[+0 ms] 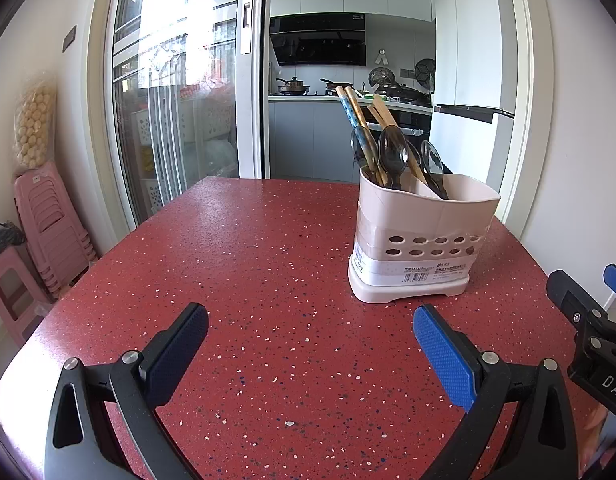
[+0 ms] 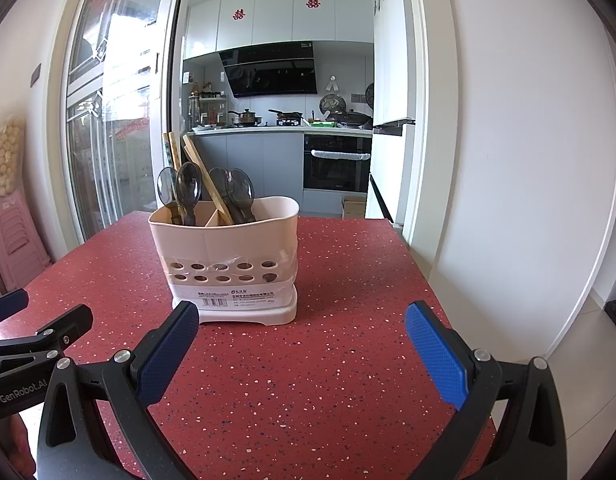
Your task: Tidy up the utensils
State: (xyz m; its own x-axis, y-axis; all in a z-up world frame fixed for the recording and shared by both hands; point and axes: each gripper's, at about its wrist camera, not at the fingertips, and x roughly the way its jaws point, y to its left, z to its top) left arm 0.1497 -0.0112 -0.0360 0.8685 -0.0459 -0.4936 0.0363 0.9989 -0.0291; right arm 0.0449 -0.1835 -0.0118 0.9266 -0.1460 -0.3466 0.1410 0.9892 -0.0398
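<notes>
Left wrist view, red speckled table (image 1: 268,280), beige utensil holder (image 1: 419,248) with spoons (image 1: 391,158) and chopsticks (image 1: 357,120) far right, left gripper (image 1: 309,328) and right gripper (image 2: 302,326) both spread wide, empty, kitchen (image 1: 347,80) behind sliding glass door (image 1: 176,92).

Daylight was strong and even in both wrist views, entering through the glass sliding door (image 1: 176,92) at left, where the panes were blown out to white with reflections. The red speckled table (image 1: 268,280) carried a pale sheen at its far end, nearest the door. The utensil caddy (image 2: 228,256) cast only a faint, soft shadow at its base. Focus was sharp across the centre, speckles and label print being resolved. Fisheye distortion bowed the door frames and walls markedly. Frame corners were vignetted to black. The white wall (image 2: 527,160) was bright, near overexposed, without detail.
</notes>
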